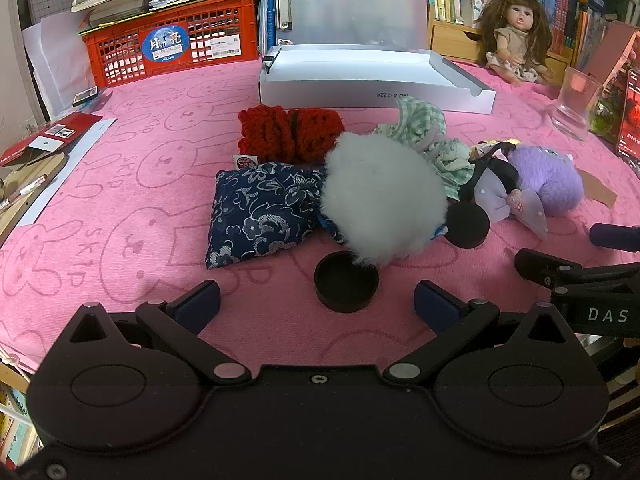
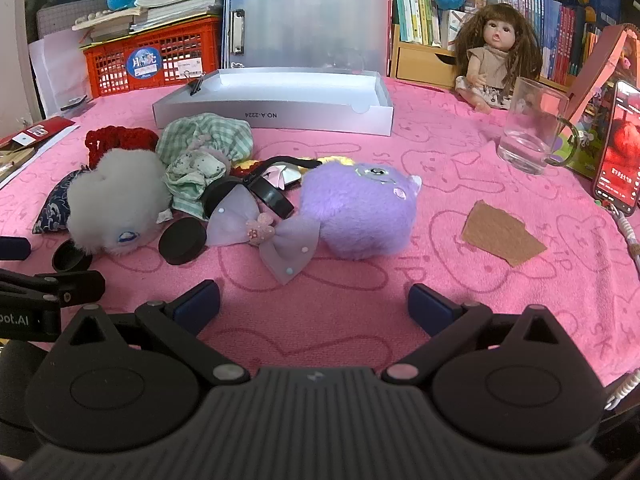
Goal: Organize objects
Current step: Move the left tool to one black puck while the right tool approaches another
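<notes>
Left claw: your left claw [image 1: 316, 300] stands wide open and empty above the pink towel [image 1: 132, 184] that covers the surface; a round black lid [image 1: 346, 287] lies just ahead, between its blue pads.
Right claw: your right claw [image 2: 314, 300] is also wide open and holds nothing; only bare towel lies between its pads.
Pile: the things to organize lie together in the middle of the surface, in front of the open white box [image 1: 372, 88].
White plush: the white fluffy toy [image 1: 382, 196] covers one corner of the blue flowered pouch [image 1: 260, 212] and touches the black lid.
Red knit: the red knitted piece [image 1: 290, 134] lies behind the pouch; from the right wrist view it is mostly hidden.
Green cloth: the green checked cloth [image 2: 204, 148] is crumpled, its shape is hard to make out.
Purple plush: the purple furry toy [image 2: 358, 212] lies beside a lilac bow [image 2: 264, 232]; the black parts under the bow are tangled and unclear.
Edges: the glass mug [image 2: 530, 128] stands well apart at the right; the phone [image 2: 618, 148] is cut off by the frame.
</notes>
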`<state>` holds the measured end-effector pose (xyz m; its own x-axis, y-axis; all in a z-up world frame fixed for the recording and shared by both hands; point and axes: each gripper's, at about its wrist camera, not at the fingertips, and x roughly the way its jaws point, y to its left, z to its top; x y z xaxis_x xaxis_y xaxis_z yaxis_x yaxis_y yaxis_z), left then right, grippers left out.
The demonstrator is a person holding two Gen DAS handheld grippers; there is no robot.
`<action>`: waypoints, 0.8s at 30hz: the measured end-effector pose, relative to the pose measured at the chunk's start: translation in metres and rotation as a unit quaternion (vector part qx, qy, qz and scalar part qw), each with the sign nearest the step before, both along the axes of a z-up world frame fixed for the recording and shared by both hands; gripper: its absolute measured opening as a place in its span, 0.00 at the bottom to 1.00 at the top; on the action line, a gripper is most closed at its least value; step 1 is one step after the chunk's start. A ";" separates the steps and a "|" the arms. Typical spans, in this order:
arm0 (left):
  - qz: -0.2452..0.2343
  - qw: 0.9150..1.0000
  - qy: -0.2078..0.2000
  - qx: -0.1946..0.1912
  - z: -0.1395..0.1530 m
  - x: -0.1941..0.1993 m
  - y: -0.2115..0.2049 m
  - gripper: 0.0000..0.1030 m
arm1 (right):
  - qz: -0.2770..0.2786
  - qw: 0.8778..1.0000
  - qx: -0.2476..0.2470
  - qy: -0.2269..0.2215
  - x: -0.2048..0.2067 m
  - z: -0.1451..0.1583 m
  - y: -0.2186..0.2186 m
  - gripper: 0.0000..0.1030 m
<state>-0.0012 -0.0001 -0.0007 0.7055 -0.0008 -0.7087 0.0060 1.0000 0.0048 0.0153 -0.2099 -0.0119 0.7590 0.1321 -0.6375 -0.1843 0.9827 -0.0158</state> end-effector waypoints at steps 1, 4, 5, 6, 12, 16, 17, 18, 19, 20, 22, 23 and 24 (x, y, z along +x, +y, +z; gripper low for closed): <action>0.000 1.000 0.000 0.000 0.000 0.001 0.001 1.00 | 0.000 1.000 0.000 0.000 0.000 0.000 0.001 1.00; -0.002 1.000 -0.002 0.000 0.000 0.000 0.002 1.00 | 0.000 1.000 0.000 0.000 0.000 0.000 0.001 1.00; -0.003 1.000 -0.003 0.000 0.000 -0.001 0.003 1.00 | 0.000 1.000 0.000 0.000 0.000 0.000 0.001 1.00; -0.005 1.000 -0.004 0.001 -0.001 -0.002 0.002 1.00 | 0.000 1.000 0.000 0.000 0.001 0.000 0.001 1.00; -0.010 1.000 -0.011 0.002 -0.001 -0.005 0.002 1.00 | -0.001 1.000 -0.003 0.000 0.000 0.002 0.001 1.00; -0.008 1.000 -0.007 0.004 0.001 -0.006 0.003 1.00 | 0.005 1.000 -0.003 -0.007 -0.002 0.003 0.003 1.00; -0.007 1.000 -0.009 0.006 0.002 -0.007 0.004 1.00 | 0.006 1.000 -0.003 -0.010 -0.003 0.004 0.004 1.00; -0.006 1.000 -0.012 0.009 0.002 -0.008 0.003 0.99 | 0.007 1.000 -0.003 -0.012 -0.004 0.005 0.005 1.00; -0.005 1.000 -0.016 0.014 0.002 -0.010 0.003 0.98 | 0.009 1.000 -0.003 -0.014 -0.005 0.006 0.006 1.00; -0.007 1.000 -0.020 0.018 0.003 -0.011 0.003 0.95 | 0.011 1.000 -0.003 -0.016 -0.005 0.007 0.006 1.00; -0.012 0.999 -0.027 0.022 0.005 -0.014 0.002 0.90 | 0.016 1.000 -0.003 -0.019 -0.006 0.008 0.007 1.00; -0.015 0.999 -0.030 0.021 0.006 -0.015 0.002 0.87 | 0.020 1.000 -0.003 -0.021 -0.007 0.009 0.008 1.00; -0.018 0.999 -0.033 0.019 0.007 -0.016 0.001 0.85 | 0.022 1.000 -0.002 -0.021 -0.007 0.009 0.009 1.00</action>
